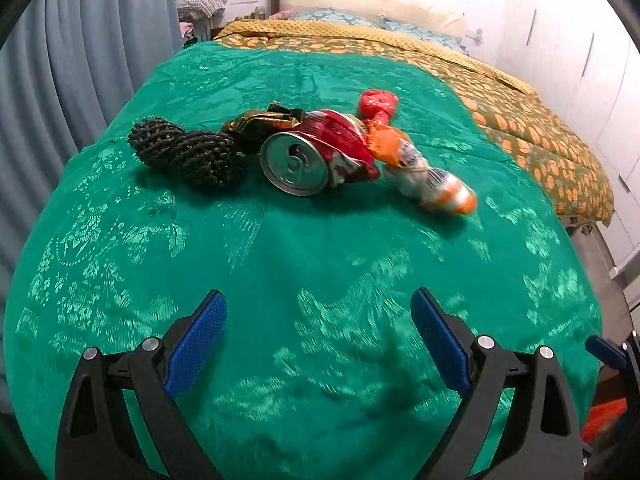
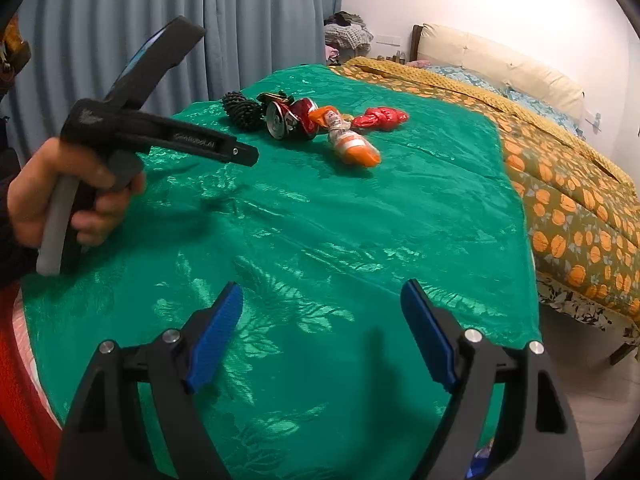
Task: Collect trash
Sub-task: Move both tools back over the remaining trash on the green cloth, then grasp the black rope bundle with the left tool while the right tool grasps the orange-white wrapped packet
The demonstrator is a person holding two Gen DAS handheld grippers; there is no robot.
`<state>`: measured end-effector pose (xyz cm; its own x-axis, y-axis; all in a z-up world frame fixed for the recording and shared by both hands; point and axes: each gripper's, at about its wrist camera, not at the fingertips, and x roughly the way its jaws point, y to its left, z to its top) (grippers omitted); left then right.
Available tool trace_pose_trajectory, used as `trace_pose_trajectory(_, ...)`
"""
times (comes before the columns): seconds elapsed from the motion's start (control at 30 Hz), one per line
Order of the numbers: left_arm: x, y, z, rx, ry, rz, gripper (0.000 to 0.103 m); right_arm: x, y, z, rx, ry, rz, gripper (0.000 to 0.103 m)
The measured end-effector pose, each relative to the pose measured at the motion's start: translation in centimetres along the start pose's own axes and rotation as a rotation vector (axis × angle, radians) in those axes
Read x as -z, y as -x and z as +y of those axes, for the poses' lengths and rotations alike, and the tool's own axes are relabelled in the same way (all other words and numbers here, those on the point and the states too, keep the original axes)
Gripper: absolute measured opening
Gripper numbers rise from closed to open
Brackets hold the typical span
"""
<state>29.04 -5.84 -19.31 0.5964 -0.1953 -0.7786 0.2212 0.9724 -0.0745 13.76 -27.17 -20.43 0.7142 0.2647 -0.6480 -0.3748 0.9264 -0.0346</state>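
A pile of trash lies on the green cloth (image 1: 320,260): a crushed red can (image 1: 316,152) with its silver end facing me, two black mesh balls (image 1: 188,150), a dark gold wrapper (image 1: 260,122), an orange and white wrapper (image 1: 424,172) and a red crumpled wrapper (image 1: 378,104). My left gripper (image 1: 319,336) is open and empty, well short of the pile. My right gripper (image 2: 322,330) is open and empty, farther back. In the right wrist view the pile sits far ahead, with the can (image 2: 290,120), the orange wrapper (image 2: 352,144), and the left gripper's body (image 2: 160,136) held in a hand at left.
The green cloth (image 2: 360,240) covers the foot of a bed with an orange-patterned quilt (image 2: 568,192) and pillows (image 2: 496,64) at the right. Blue curtains (image 2: 160,8) hang at the left. A red thing (image 2: 24,380) shows at the lower left edge.
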Motion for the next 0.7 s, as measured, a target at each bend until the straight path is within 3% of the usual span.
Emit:
trace_pose_trajectory(0.13, -0.5, -0.2, 3.1, -0.005, 0.067, -0.005, 0.092, 0.3, 0.3, -1.7, 0.024, -0.028, 0.007, 0.079)
trace_pose_trajectory(0.3, -2.3, -0.1, 8.8, -0.002, 0.258, -0.056, 0.092, 0.4, 0.3, -2.8, 0.022, -0.074, 0.014, 0.079)
trace_pose_trajectory(0.4, -3.8, -0.4, 9.1, -0.009, 0.267, -0.087, 0.092, 0.2, 0.1, -2.4, 0.014, -0.061, 0.011, 0.079)
trace_pose_trajectory(0.53, -6.6, -1.3, 8.7, -0.087, 0.261, -0.137, 0.092, 0.2, -0.6, -1.8, -0.003, -0.047, 0.024, 0.079)
trace_pose_trajectory(0.7, -7.7, -3.4, 9.6, -0.124, 0.308, -0.117, 0.092, 0.4, -0.6, -1.4, -0.009, -0.026, 0.027, 0.079)
